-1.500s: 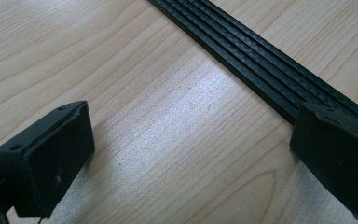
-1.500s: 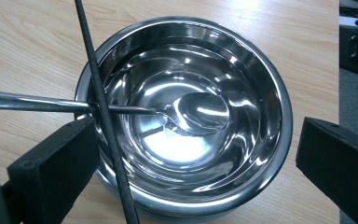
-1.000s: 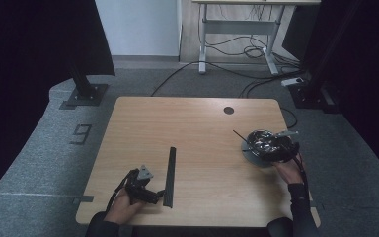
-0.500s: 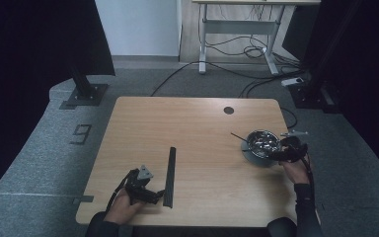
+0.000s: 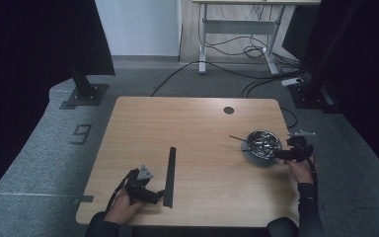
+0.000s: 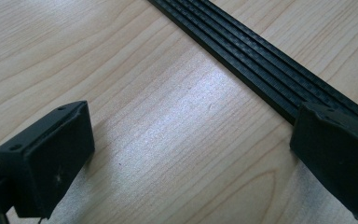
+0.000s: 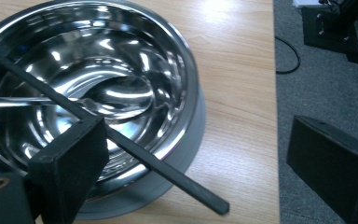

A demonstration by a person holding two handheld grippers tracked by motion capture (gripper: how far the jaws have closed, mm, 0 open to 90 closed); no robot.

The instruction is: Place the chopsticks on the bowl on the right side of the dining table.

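Observation:
A shiny steel bowl (image 5: 263,143) (image 7: 121,88) on a grey round base stands near the table's right edge. A thin black rod (image 7: 158,161) lies across its rim, and its near end sticks out over the wood. My right gripper (image 5: 279,154) (image 7: 196,128) is at the bowl's right side, pointing at it. Its jaws have just been closing a little but stand wide, with the rod's end between them ungripped. A long flat black strip (image 5: 170,173) (image 6: 261,70) lies at front left. My left gripper (image 5: 157,196) (image 6: 191,135) rests open at the strip's near end.
The table's right edge (image 5: 290,148) runs just beside the right hand, with grey carpet beyond. A round cable hole (image 5: 228,110) is at the back right of the top. Black stand bases (image 5: 84,94) and loose cables (image 5: 256,54) lie on the floor behind.
My right gripper has slid to the right, from over the bowl to its right side. The left gripper and the strip have not moved.

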